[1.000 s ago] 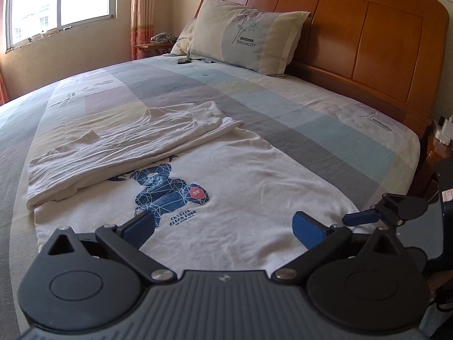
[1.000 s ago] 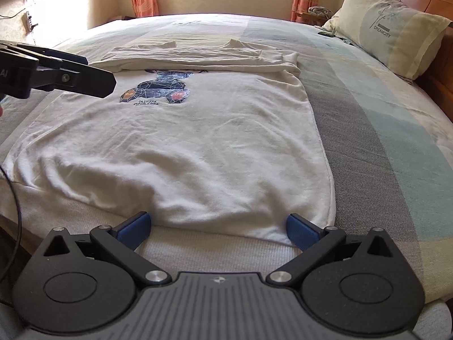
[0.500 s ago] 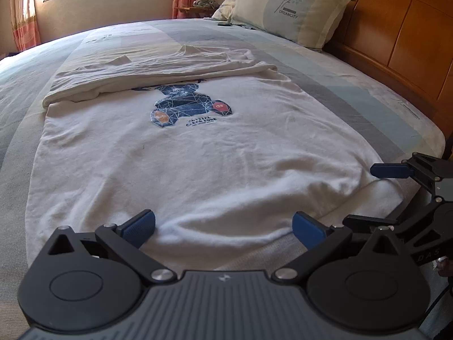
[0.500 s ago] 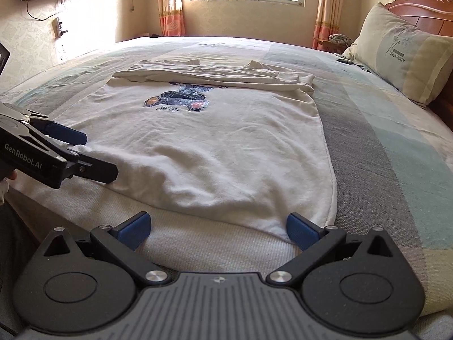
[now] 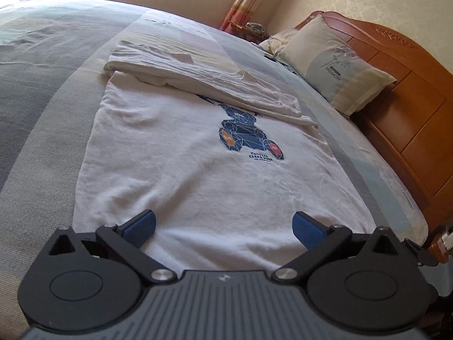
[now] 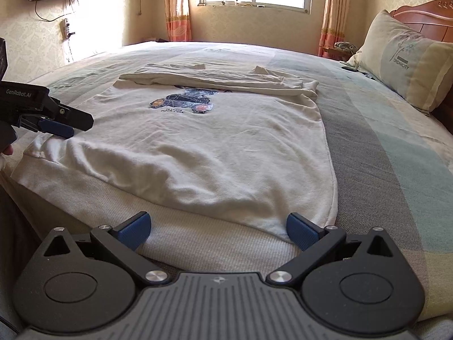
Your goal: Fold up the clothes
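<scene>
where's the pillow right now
In the right wrist view, the pillow leans against the wooden headboard at the far right, beyond the white shirt.

One white shirt point(image 6: 198, 147) is lying on one bed point(image 6: 382, 153). Two pillows are showing at two o'clock: the front pillow point(image 5: 337, 65) and another pillow point(image 5: 276, 41) behind it. Two grippers are showing, left gripper point(image 5: 223, 225) and right gripper point(image 6: 218, 228).
</scene>
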Demonstrator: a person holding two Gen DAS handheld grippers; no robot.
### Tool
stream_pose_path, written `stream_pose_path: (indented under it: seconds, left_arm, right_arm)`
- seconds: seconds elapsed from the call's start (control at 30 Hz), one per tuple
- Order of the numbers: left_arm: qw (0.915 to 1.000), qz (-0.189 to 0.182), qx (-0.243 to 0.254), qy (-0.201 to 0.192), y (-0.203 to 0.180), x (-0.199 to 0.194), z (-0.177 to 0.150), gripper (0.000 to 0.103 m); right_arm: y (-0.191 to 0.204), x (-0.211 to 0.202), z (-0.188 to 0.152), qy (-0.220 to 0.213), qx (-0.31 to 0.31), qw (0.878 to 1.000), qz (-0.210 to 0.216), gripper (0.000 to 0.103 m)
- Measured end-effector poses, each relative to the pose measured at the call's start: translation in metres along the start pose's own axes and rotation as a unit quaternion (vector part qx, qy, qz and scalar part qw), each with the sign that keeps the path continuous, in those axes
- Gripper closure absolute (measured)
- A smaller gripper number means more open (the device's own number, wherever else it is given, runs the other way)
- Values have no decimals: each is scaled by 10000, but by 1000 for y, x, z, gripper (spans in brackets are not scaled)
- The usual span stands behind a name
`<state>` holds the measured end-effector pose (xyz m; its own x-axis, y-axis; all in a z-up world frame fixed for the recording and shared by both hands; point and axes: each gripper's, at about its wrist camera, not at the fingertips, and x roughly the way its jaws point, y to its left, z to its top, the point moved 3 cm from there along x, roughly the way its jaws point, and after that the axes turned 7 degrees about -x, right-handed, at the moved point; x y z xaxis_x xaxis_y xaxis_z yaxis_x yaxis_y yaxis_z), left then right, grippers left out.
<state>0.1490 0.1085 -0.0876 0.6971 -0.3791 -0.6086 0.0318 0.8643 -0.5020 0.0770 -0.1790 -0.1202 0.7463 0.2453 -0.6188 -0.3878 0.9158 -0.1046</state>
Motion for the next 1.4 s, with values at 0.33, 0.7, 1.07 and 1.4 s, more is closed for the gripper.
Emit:
stream_pose_path:
  seconds: [0.33, 0.7, 1.07, 1.4]
  left_arm:
    - [9983, -296, -132, -481, 7, 35, 104, 1]
    - [9939, -178, -987, -461, 70, 55, 105, 1]
    - [9945, -457, 938, -109, -44, 12, 39, 1]
    - [9947, 13, 934, 434, -52, 32, -24, 1]
  right_arm:
    - [2, 1, 3, 118, -14, 9999, -29, 0]
    - [1, 4, 7, 259, 39, 9996, -63, 0]
    - [1, 4, 6, 174, 176, 9996, -161, 0]
    - [-2, 1, 3, 75, 89, 9999, 19, 0]
